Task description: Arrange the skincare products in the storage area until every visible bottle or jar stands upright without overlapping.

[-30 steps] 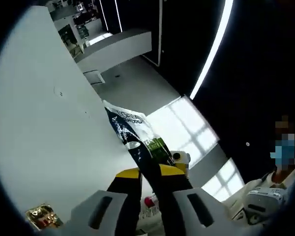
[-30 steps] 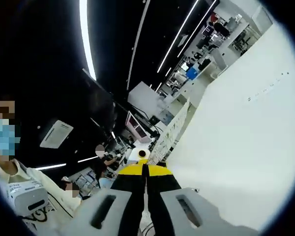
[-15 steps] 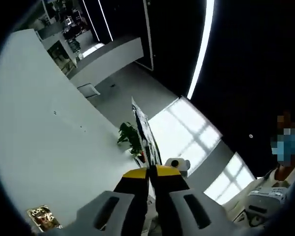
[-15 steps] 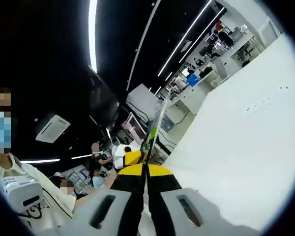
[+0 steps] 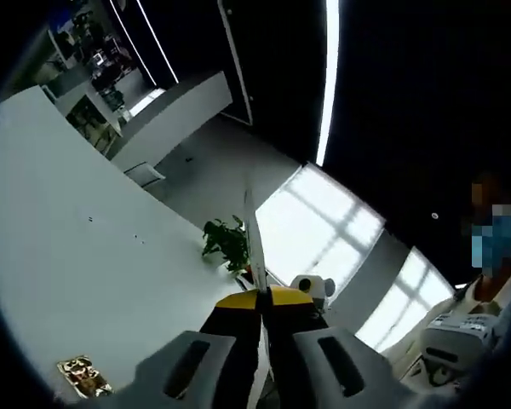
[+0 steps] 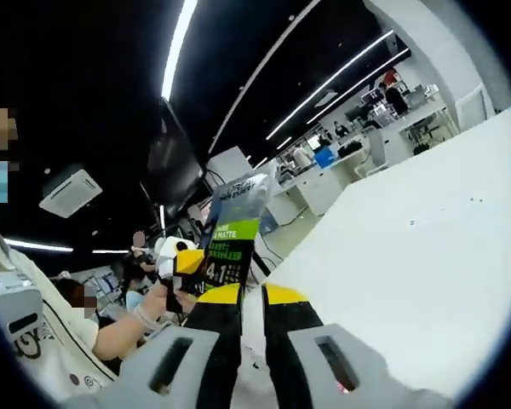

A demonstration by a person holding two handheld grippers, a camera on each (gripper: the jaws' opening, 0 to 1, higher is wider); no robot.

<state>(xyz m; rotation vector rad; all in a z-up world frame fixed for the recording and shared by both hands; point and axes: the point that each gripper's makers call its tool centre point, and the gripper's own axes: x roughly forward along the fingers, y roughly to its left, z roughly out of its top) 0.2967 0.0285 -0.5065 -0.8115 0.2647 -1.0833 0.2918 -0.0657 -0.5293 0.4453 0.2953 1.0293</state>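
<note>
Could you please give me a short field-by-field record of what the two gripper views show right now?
Left gripper: jaws shut on a sachet, seen edge-on
Right gripper: jaws slightly apart, holding nothing
Sachet face: dark with a green band, seen in the right gripper view
Person's hand: carries the left gripper
Surface: white surface
On the surface: small gold item
Background: green plant
Bottles or jars: none identifiable

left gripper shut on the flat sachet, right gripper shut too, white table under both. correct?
Not quite: the right gripper is open, its jaws parted with nothing between them, per the right gripper view. The rest holds: the left gripper is shut on the sachet, and the white table lies below both.
</note>
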